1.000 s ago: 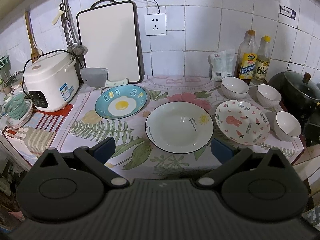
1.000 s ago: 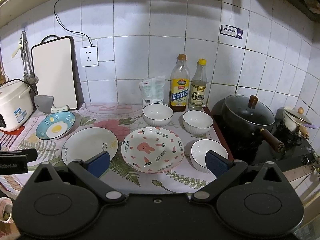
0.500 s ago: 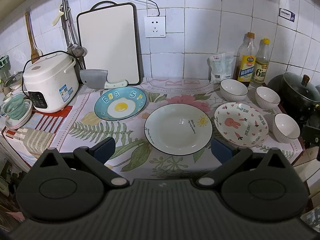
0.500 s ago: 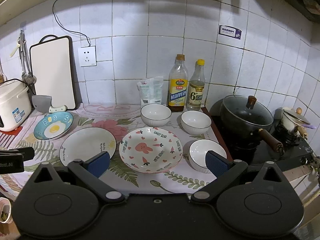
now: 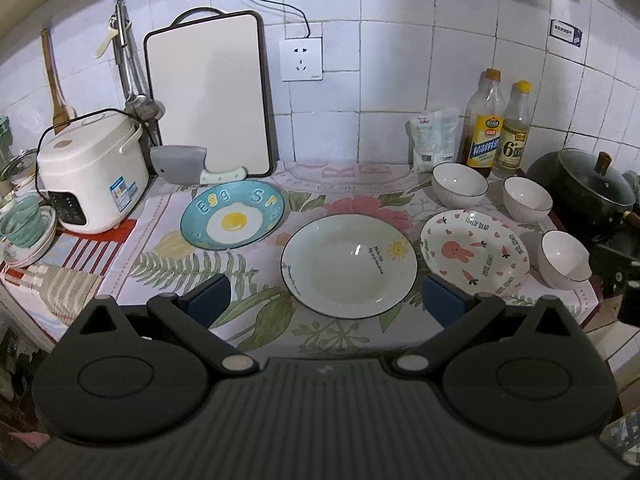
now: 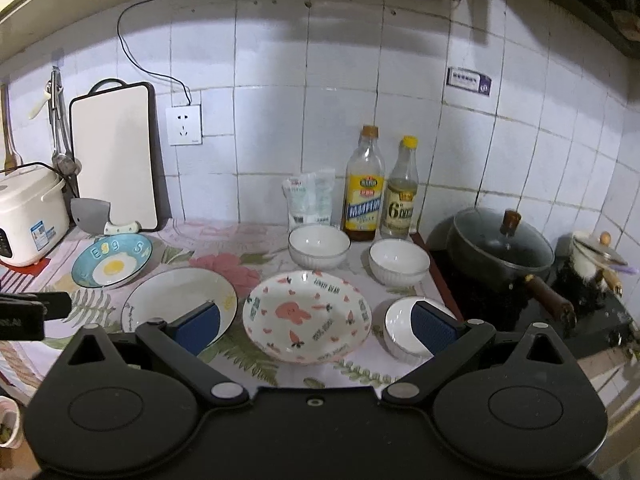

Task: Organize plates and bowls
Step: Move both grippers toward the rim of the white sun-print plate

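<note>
Three plates lie in a row on the flowered cloth: a blue egg plate, a white plate with a sun drawing, and a pink rabbit plate. Three white bowls stand around the rabbit plate: one at the back, one behind right, one at the front right. My left gripper hangs open before the white plate. My right gripper hangs open before the rabbit plate. Both hold nothing.
A rice cooker, a cleaver and a cutting board stand at the back left. Two bottles and a bag stand behind the bowls. A black lidded pot sits on the stove at the right.
Both grippers have drawn slightly nearer to the counter and shifted a little; the plates sit lower in both views. No dish has moved.
</note>
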A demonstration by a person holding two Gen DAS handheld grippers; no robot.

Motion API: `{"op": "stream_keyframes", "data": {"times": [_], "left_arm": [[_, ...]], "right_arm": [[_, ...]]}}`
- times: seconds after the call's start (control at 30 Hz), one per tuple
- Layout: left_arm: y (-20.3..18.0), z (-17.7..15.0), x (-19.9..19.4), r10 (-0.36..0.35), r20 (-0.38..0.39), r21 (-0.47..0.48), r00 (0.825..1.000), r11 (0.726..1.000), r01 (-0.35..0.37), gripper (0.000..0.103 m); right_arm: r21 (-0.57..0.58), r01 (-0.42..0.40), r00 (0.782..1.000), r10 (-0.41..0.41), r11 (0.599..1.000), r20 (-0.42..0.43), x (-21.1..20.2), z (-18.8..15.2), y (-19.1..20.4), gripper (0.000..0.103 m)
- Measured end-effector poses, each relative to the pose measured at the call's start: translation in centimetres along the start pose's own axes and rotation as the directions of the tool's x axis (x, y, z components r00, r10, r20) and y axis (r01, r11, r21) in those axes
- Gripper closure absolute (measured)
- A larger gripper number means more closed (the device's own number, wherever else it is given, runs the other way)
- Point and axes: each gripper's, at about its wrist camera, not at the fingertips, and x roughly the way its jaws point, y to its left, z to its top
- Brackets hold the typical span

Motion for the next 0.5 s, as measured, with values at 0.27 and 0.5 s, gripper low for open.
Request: {"op": "stream_keyframes", "data": {"times": [0.27,0.5], "left_arm": [[3.0,1.9,3.3,-0.032,0.028,-0.066,0.999,0.997,0.034,0.000],[5.8,1.5,8.8,-0.012,-0.018,-0.112,1.000,0.994,0.009,0.003]], "right_arm": [[0.078,-0.268,0.963,0.268,0.960,0.013,5.9,0.8,-0.6,0.000],[0.089,-0.405,0.905,0.413,0.910,-0.107,12.9,-0.3,2.1,0.008]]}}
